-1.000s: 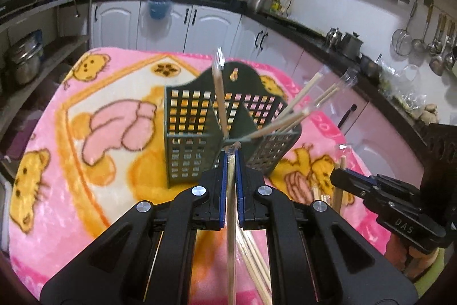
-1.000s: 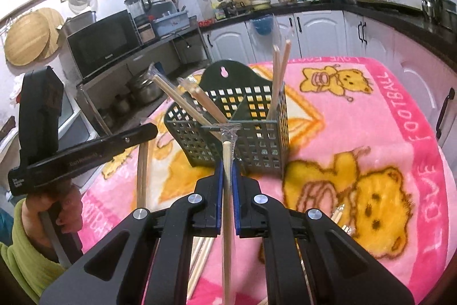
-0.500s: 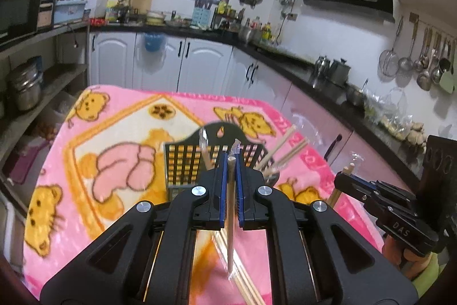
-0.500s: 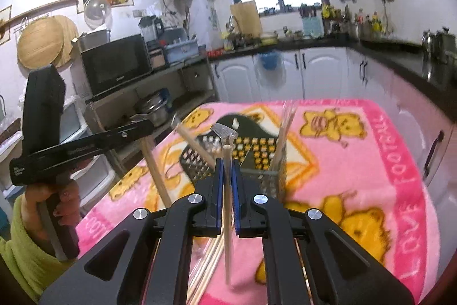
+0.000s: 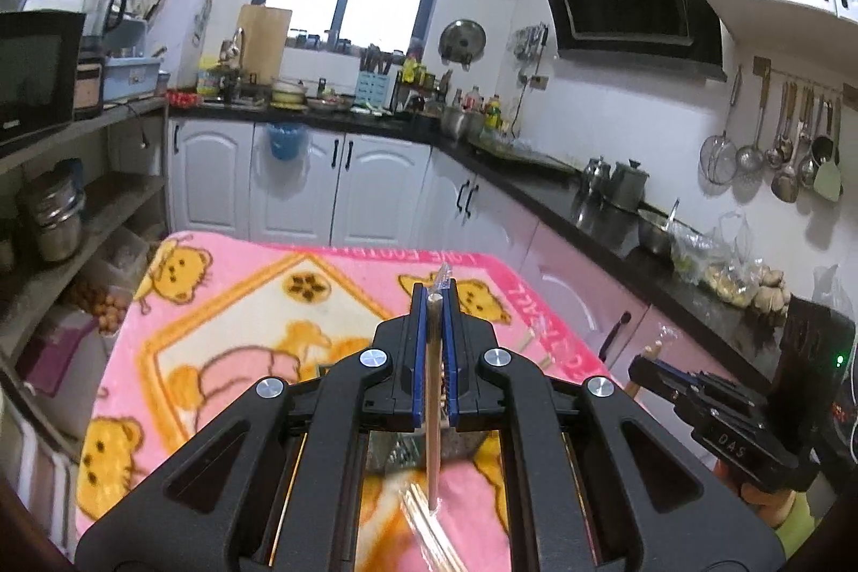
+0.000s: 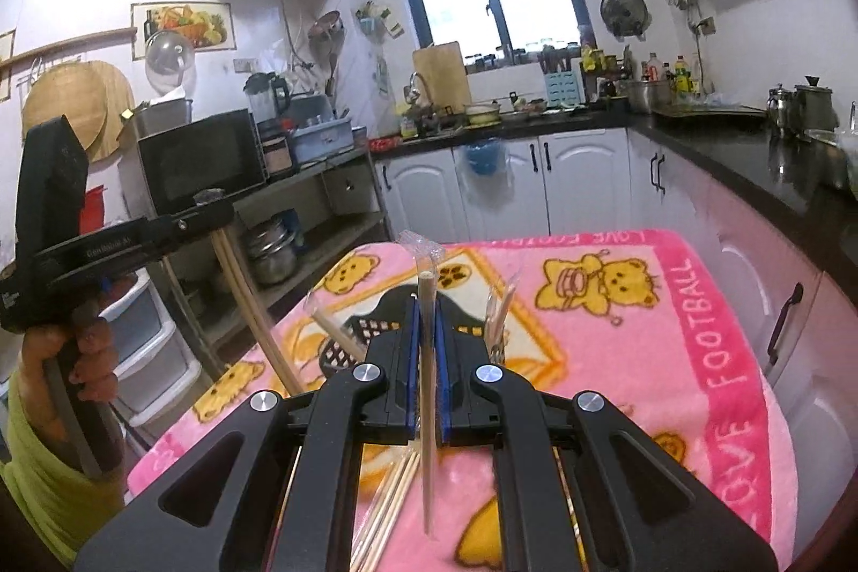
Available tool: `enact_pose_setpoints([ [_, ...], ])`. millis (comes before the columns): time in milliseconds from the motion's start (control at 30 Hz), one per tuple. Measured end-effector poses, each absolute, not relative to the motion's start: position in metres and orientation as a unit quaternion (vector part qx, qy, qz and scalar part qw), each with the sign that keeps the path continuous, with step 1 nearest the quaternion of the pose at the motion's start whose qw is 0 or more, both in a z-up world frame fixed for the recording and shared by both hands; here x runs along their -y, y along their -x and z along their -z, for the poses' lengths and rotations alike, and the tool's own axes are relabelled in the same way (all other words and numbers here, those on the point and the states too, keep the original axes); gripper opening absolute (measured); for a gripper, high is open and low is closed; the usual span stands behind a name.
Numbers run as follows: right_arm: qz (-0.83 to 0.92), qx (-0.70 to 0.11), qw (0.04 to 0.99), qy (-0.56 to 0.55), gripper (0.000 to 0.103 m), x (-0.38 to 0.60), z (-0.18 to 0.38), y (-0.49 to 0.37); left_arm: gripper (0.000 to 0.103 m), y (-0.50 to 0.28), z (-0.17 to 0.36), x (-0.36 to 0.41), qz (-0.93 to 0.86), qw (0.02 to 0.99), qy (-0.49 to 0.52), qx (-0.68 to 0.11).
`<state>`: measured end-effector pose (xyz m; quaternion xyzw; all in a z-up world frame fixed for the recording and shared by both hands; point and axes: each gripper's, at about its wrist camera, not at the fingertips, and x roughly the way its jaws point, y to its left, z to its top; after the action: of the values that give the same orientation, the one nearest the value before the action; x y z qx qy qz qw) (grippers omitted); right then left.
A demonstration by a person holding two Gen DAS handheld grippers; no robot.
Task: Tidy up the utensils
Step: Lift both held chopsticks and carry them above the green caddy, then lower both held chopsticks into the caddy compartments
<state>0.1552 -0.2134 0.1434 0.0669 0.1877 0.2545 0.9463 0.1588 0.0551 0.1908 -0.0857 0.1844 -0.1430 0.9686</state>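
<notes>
**Both tongs up, one wrapped chopstick pinched in each**

Left tongs [image 5: 435,304]: blue pads clamped tight on a chopstick [image 5: 432,390] in a clear sleeve. Stick runs along the fingers, lower end hanging free below the pads, top end poking just past the tips. Seen from the right wrist, the left tongs [image 6: 214,210] sit left of the holder and above it, stick slanting down toward the blanket

Right tongs [image 6: 425,304]: same grip, pads closed on a second chopstick [image 6: 426,411], sleeve [image 6: 421,247] sticking up beyond the tips. In the left view the right tongs [image 5: 641,364] are off to the right of the holder with the stick end showing

Holder [image 6: 370,331]: dark lattice basket on the pink bear blanket [image 6: 616,331] covering the worktop, mostly hidden behind the right tongs' fingers. Several wrapped sticks [image 6: 496,309] lean out of it already

Loose chopsticks [image 6: 389,507] lie on the blanket on the near side of the holder, under both tongs; same pile [image 5: 429,526] visible from the left wrist
</notes>
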Motion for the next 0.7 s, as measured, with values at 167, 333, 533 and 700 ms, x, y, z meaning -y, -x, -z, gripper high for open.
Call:
enact_pose_setpoints([
  [167, -0.251, -0.179, 0.949, -0.067, 0.006, 0.214, -0.152, -0.158, 0.003, -0.165, -0.204, -0.060, 0.132, 0.972, 0.088, -0.175],
  [333, -0.248, -0.168, 0.952, -0.065, 0.006, 0.216, -0.161, -0.161, 0.003, -0.175, -0.216, -0.065, 0.115, 0.975, 0.083, -0.171],
  [533, -0.243, -0.161, 0.954, -0.064, 0.006, 0.217, -0.168, -0.171, 0.003, -0.182, -0.229, -0.074, 0.094, 0.979, 0.084, -0.161],
  [700, -0.237, -0.156, 0.957, -0.061, 0.006, 0.214, -0.175, -0.181, 0.003, -0.181, -0.242, -0.077, 0.078, 0.984, 0.077, -0.144],
])
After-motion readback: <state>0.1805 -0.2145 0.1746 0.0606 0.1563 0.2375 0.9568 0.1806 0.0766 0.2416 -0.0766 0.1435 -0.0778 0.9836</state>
